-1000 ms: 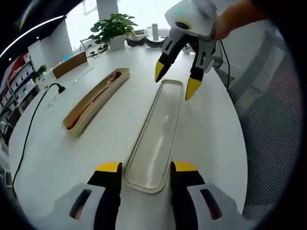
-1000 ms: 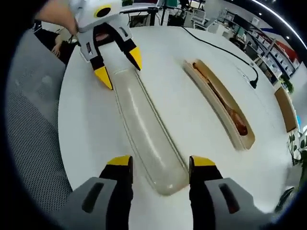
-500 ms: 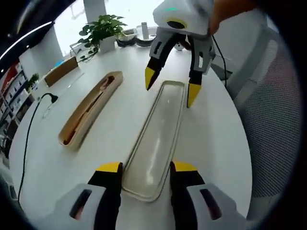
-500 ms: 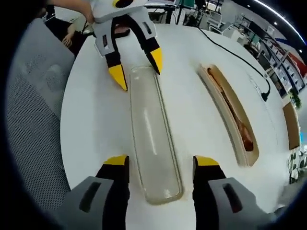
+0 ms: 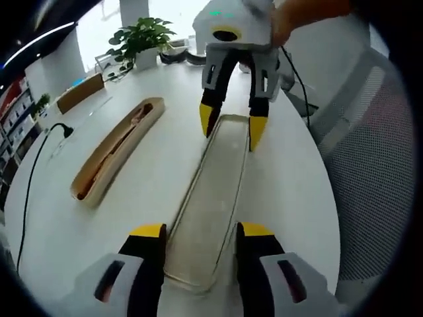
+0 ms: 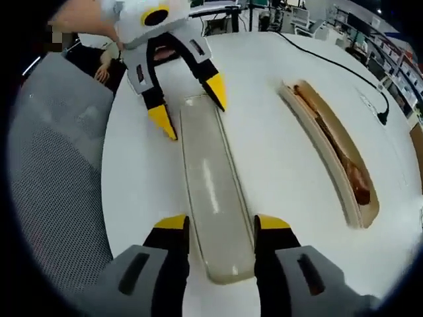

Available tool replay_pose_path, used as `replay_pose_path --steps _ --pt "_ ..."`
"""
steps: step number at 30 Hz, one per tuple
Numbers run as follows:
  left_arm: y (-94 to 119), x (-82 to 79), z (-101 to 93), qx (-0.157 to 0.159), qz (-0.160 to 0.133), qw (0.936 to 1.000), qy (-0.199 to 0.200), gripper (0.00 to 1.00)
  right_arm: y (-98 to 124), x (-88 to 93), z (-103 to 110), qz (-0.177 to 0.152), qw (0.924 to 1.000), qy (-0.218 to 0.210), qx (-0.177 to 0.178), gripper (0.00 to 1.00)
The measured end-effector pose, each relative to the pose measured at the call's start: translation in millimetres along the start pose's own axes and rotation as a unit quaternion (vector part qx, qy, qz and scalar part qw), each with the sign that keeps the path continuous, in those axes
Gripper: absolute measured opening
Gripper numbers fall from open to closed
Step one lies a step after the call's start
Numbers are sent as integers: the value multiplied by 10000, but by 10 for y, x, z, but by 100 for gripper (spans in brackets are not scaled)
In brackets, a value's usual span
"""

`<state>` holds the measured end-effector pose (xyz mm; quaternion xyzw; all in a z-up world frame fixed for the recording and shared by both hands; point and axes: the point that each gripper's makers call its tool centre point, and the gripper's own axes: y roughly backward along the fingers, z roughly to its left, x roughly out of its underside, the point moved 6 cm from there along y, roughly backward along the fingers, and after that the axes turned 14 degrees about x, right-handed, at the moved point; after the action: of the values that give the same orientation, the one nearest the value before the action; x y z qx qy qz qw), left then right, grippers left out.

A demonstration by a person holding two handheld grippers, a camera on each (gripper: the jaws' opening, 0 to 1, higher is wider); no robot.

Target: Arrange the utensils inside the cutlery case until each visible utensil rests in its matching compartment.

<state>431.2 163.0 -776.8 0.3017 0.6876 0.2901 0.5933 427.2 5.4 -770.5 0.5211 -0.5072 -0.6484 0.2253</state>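
A long clear lid lies flat on the white table, and each gripper holds one end of it between its jaws. My left gripper stands open, its yellow tips either side of the near end. My right gripper has its jaws pressed against the edges of the other end of the lid. The left gripper looks splayed in the right gripper view. In the left gripper view the right gripper has nearly parallel fingers. The beige cutlery case holds brownish utensils and lies apart on the table.
A black cable runs along the table's left side. A potted plant and small items stand at the far edge. A grey mesh chair sits close to the table on the right. Hands hold both grippers.
My right gripper's jaws have narrowed onto the lid's end and come lower over it. Both cameras have shifted, so the lid now runs straighter between the jaws. The lid and case have stayed put.
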Motion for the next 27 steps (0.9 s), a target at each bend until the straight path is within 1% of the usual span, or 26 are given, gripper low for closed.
replay_pose_path --steps 2,3,4,5,7,9,10,11,13,15,16,18,19,20,21,22,24,25,26,27 --pt "-14 -20 11 5 -19 10000 81 41 15 -12 24 25 9993 -290 -223 36" --pt "-21 -19 28 -30 -28 9996 293 42 17 -10 23 89 9986 -440 -280 36" --pt "-24 -23 35 9 0 9995 313 42 13 -10 3 71 9991 -348 -237 37" --pt "-24 -31 42 14 2 9996 291 43 18 -2 31 70 9992 -332 -225 37" --pt "-21 -17 42 70 45 9996 280 43 22 -1 51 62 9992 -343 -198 37" --pt "-10 -11 55 153 59 9995 258 43 31 28 113 -35 9992 -380 -89 38" --pt "-4 -9 61 192 51 9995 263 43 34 37 136 -113 9995 -283 -56 40" --pt "2 -12 70 252 24 9991 330 43 31 53 169 -276 9996 -25 4 42" --pt "17 -22 86 381 -10 9983 435 43 33 97 222 -382 9985 342 187 46" --pt "14 -22 108 453 -4 9980 449 43 38 111 279 -327 9985 397 179 50" --pt "16 -28 102 483 20 9979 425 43 48 134 292 -223 9981 517 240 51" --pt "26 -30 106 560 44 9976 413 43 86 210 269 -31 9969 634 456 48" --pt "36 -24 116 581 54 9973 435 43 89 221 269 -54 9972 576 477 44" --pt "34 -15 123 601 54 9973 428 43 114 275 249 3 9966 540 619 41" --pt "31 -10 125 623 34 9972 423 43 126 311 242 2 9961 546 687 40" --pt "32 -9 120 632 11 9970 441 43 145 336 251 -86 9965 432 706 40" --pt "31 -16 109 647 -27 9967 492 44 152 373 238 -62 9967 351 733 38" --pt "27 -19 96 663 7 9969 430 44 159 381 240 -15 9967 241 769 35" --pt "22 -23 94 646 19 9971 390 44 158 375 235 -41 9970 186 753 35" --pt "19 -22 92 618 104 9976 282 44 163 375 239 -32 9974 99 718 35"
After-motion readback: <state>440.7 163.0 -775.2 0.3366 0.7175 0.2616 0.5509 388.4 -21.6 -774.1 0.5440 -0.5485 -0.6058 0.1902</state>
